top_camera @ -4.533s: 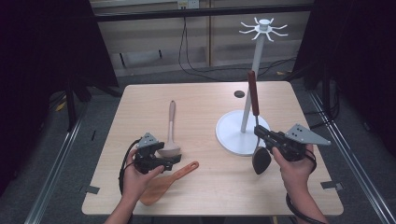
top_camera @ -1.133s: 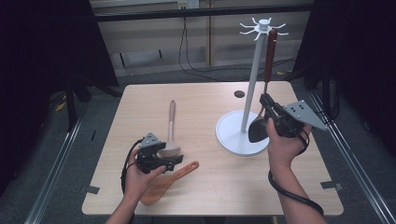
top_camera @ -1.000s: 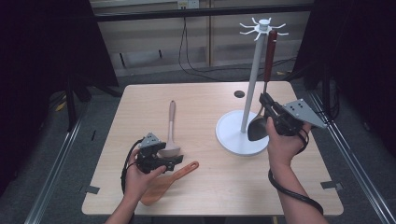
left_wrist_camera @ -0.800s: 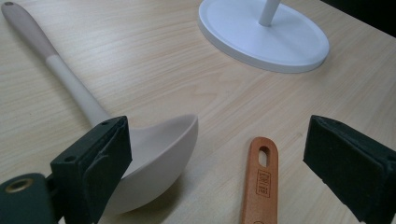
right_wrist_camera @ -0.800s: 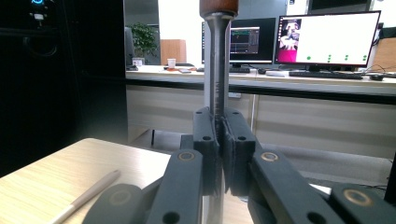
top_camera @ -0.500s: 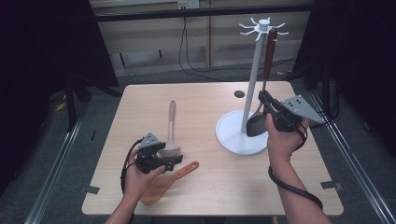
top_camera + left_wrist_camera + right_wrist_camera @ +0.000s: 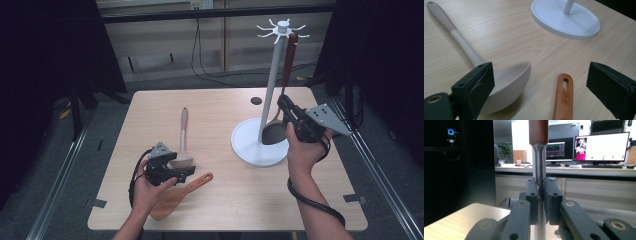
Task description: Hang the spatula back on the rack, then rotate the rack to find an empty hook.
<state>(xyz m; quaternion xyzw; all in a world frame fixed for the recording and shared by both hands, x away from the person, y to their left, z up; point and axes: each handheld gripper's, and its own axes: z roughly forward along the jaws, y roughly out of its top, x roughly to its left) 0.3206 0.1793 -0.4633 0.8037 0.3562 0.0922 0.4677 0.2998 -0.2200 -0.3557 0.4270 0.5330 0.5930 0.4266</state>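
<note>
A dark ladle (image 7: 274,131) with a red-brown handle hangs upright beside the white rack's pole (image 7: 270,85), its handle top up at the hooks (image 7: 280,27). My right gripper (image 7: 285,106) is shut on the ladle's metal shaft (image 7: 539,157). Its jaws have just eased open a little, with the shaft still between the pads (image 7: 551,200). My left gripper (image 7: 185,172) rests low on the table, open. The beige ladle's bowl (image 7: 506,82) lies by its left jaw, and the orange spatula's handle (image 7: 564,100) lies between the jaws, untouched.
The rack's round white base (image 7: 257,142) stands at the right of the wooden table (image 7: 220,105). A small dark disc (image 7: 256,100) lies behind it. The beige ladle's handle (image 7: 184,125) points away towards the table's far edge.
Since the earliest frame my right gripper has raised the dark ladle from table height up to the rack's hooks. Over the last second both hands have stayed still.
</note>
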